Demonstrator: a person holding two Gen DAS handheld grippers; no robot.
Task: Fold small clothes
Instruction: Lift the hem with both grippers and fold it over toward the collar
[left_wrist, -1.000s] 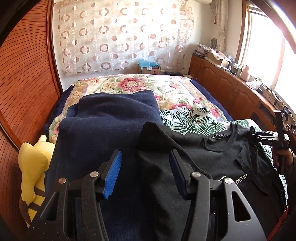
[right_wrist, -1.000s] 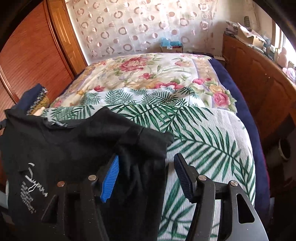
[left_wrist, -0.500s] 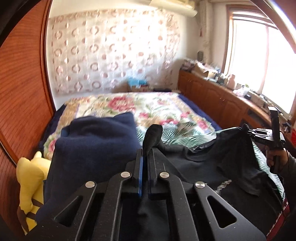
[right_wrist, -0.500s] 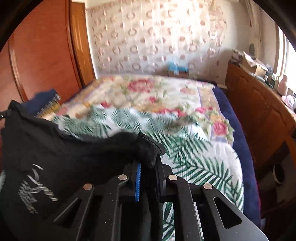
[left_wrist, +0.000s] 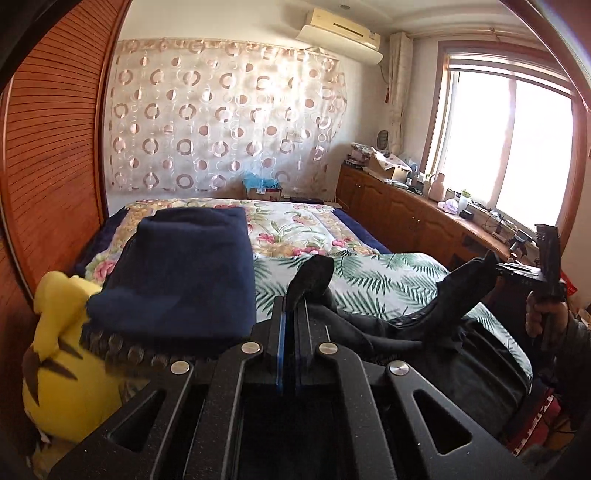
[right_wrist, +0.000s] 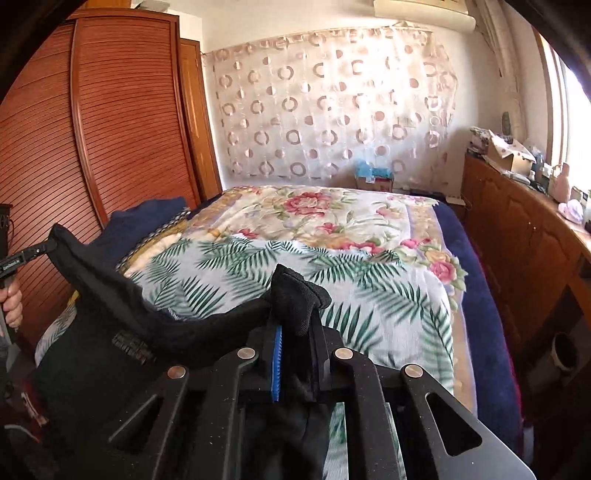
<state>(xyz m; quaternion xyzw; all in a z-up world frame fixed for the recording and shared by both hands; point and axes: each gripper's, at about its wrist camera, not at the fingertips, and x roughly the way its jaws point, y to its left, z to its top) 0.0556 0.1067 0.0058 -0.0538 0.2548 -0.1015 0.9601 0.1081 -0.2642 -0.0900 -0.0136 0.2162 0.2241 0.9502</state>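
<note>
A black T-shirt (left_wrist: 406, 332) hangs stretched between both grippers above the bed's near end. My left gripper (left_wrist: 290, 306) is shut on one shoulder corner, a tuft of black cloth sticking up past its pads. My right gripper (right_wrist: 295, 314) is shut on the other shoulder corner, cloth bunched over its tips. In the left wrist view the right gripper (left_wrist: 496, 269) shows at the right with a hand under it. The right wrist view catches the left gripper (right_wrist: 50, 245) at the left edge, gripping the shirt (right_wrist: 110, 295). The shirt's lower part sags out of sight.
A folded navy blanket (left_wrist: 184, 273) lies on the bed's left side, by a yellow plush toy (left_wrist: 62, 354). The bed (right_wrist: 332, 251) carries floral and palm-leaf covers. Wooden wardrobe doors (right_wrist: 92, 140) stand left, a cluttered wooden cabinet (left_wrist: 424, 218) under the window right.
Both grippers closed on the shirt's shoulder corners, then lifted and drew back, raising the shirt off the bed. The views tilted up to show more wall and window.
</note>
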